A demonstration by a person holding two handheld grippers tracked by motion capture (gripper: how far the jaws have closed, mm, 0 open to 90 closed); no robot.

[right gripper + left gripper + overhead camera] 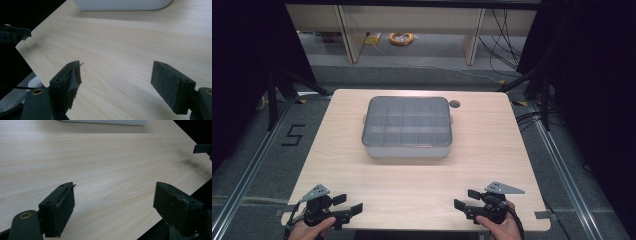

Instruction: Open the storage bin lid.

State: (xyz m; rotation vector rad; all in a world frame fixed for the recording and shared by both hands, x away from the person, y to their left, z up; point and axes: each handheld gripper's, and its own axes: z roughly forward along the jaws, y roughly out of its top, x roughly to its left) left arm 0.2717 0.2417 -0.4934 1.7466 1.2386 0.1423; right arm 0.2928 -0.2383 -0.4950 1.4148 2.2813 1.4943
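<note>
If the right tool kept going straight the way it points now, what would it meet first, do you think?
Bare table lies ahead of the open right tool, then the box at the top of its view. It would probably reach the box's near wall first, though its height above the table is hard to judge.

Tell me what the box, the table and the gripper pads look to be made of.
Box: likely plastic, with a smoky see-through lid showing dividers and a pale matte base.
Table: light wood grain, probably smooth laminate.
Left gripper pads: dark, matte, maybe rubber, frayed at one edge.
</note>
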